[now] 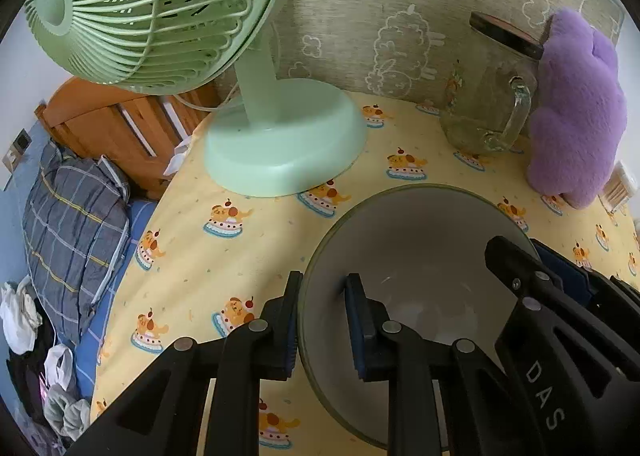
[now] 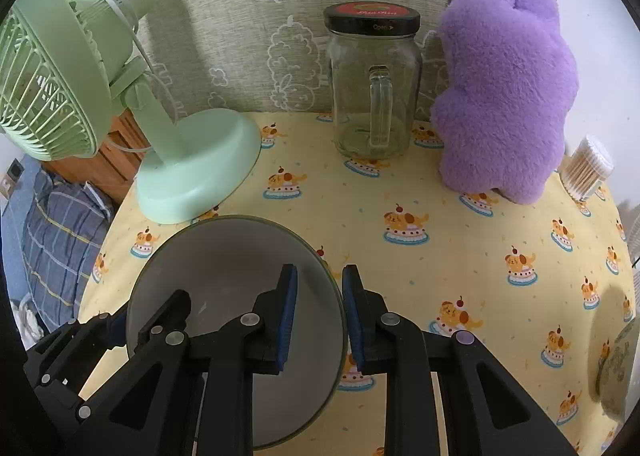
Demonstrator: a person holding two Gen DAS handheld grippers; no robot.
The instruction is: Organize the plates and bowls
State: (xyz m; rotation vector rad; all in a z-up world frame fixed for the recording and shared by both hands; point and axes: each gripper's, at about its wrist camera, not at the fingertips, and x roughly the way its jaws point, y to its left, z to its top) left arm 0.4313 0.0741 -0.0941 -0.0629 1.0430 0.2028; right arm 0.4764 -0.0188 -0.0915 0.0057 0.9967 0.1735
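Note:
A grey-white bowl (image 1: 404, 240) (image 2: 224, 256) with a dark rim stands on the yellow cartoon-print tablecloth (image 2: 440, 276). My left gripper (image 1: 324, 284) straddles its left rim, one blue pad inside and one outside, shut on the wall. My right gripper (image 2: 320, 272) straddles the opposite rim the same way, its pads against the wall. Each view also shows the other gripper: the right gripper (image 1: 528, 256) on the far rim, the left gripper (image 2: 152, 312) at the bowl's left edge. The bowl is empty.
Behind the bowl are a green desk fan (image 2: 192, 172), a lidded glass jar with a handle (image 2: 372, 96) and a purple plush toy (image 2: 504, 96). A tub of cotton swabs (image 2: 588, 168) is at the right. A greenish patterned dish (image 2: 616, 368) shows at the right edge. The table drops off on the left to a bed.

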